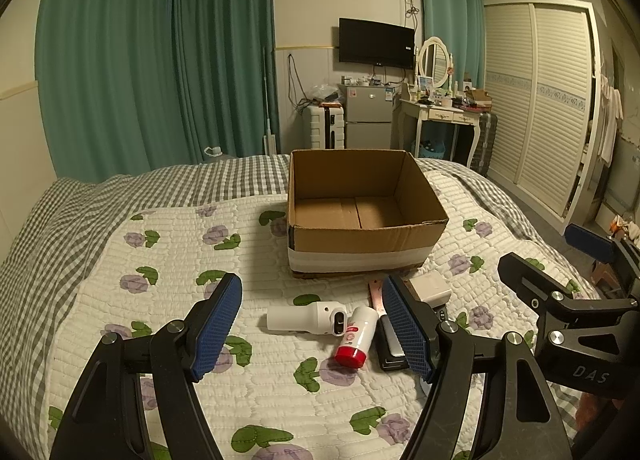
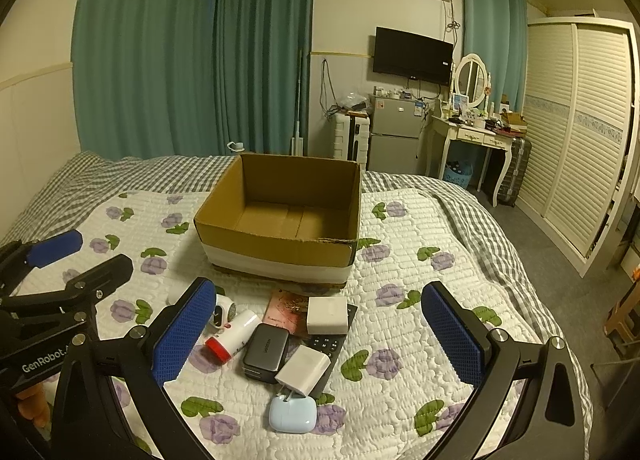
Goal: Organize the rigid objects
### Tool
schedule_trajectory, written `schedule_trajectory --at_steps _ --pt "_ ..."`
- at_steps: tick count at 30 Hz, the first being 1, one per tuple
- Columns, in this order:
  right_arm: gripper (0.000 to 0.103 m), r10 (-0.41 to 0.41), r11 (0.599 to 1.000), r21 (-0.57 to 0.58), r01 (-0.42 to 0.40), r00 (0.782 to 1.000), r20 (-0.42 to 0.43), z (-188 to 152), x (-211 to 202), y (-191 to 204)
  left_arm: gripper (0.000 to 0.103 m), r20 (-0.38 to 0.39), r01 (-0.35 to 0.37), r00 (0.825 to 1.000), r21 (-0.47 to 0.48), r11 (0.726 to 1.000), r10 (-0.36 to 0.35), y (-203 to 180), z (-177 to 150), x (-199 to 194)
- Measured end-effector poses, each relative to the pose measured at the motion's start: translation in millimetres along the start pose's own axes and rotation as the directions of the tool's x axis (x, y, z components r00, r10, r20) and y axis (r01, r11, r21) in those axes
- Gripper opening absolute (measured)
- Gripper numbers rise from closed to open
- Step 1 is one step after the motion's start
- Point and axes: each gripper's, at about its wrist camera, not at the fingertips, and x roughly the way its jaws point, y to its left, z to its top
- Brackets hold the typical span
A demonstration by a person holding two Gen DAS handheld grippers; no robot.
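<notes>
Seemingly open quilt (image 2: pixel 400 340) rt of box (image 2: pixel 280 256).

The left gripper (image 1: pixel 312 324) is held with its two blue-padded fingers (image 1: pixel 218 324) spread wide apart, gripping nothing. The right gripper (image 2: pixel 320 340) sits just beside it, level with it, its own blue-padded fingers (image 2: pixel 454 334) also spread wide and bare. Both point forward and slightly downward.
</notes>
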Motion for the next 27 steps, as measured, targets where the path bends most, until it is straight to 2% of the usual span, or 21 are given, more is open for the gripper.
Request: schedule_trajectory --at_steps 6,10,14,17,20,21,23,24,27 --pt "0.103 0.0 1.0 -0.007 0.0 1.0 -0.028 -7 8 0 0.076 -0.022 -0.008 1.0 -0.004 1.0 0.008 8 -6 5" --pt "0.103 0.0 1.0 0.0 0.0 0.994 -0.111 -28 28 -2 0.076 -0.098 -0.034 0.995 -0.008 0.999 0.033 18 -22 27" --pt "0.102 0.021 0.999 -0.021 -0.027 0.975 -0.221 -58 54 6 0.076 -0.158 -0.051 0.986 0.005 0.999 0.051 18 -38 45" --pt "0.095 0.055 0.997 -0.037 -0.07 0.95 -0.308 -80 75 18 0.076 -0.205 -0.065 0.976 0.025 0.998 0.068 16 -49 55" --pt "0.087 0.077 0.994 -0.039 -0.101 0.912 -0.402 -102 99 27 0.076 -0.232 -0.068 0.97 0.044 0.997 0.077 15 -55 60" --pt "0.081 0.088 0.993 -0.031 -0.113 0.892 -0.443 -110 108 29 0.076 -0.237 -0.067 0.968 0.05 0.996 0.077 14 -56 62" --pt "0.072 0.089 0.993 -0.023 -0.115 0.871 -0.482 -122 117 30 0.076 -0.255 -0.064 0.964 0.063 0.996 0.078 11 -59 67" --pt "0.066 0.084 0.994 -0.021 -0.108 0.864 -0.496 -128 121 28 0.076 -0.265 -0.066 0.961 0.071 0.995 0.082 9 -60 71" --pt "0.05 0.102 0.994 0.013 -0.11 0.866 -0.49 -129 120 22 0.076 -0.307 -0.064 0.947 0.097 0.993 0.091 2 -64 83"
